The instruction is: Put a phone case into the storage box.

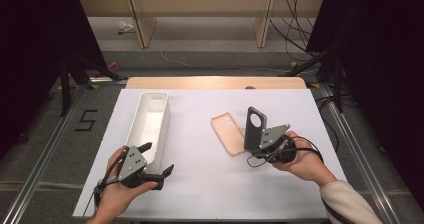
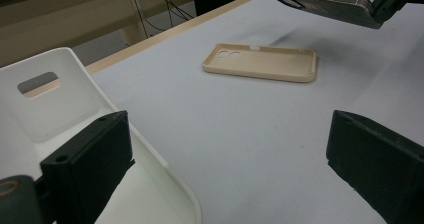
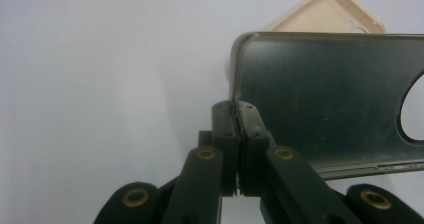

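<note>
My right gripper (image 1: 253,152) is shut on a corner edge of a dark grey phone case (image 1: 256,128), which stands lifted off the white table (image 1: 200,184). In the right gripper view the jaws (image 3: 236,110) pinch the rim of the dark case (image 3: 325,99), with a beige phone case (image 3: 330,9) behind it. That beige case (image 1: 228,133) lies flat on the table just left of the lifted one. My left gripper (image 1: 157,159) is open at the near end of a white bin (image 1: 148,126), holding nothing. The left gripper view looks between its jaws (image 2: 230,169) towards the beige case (image 2: 260,61).
The long white bin (image 2: 75,99) has a handle slot in its far wall. A wooden strip (image 1: 215,82) runs along the table's far edge. Cables and wooden legs (image 1: 262,24) are on the floor beyond. Metal rails (image 1: 350,144) flank the table.
</note>
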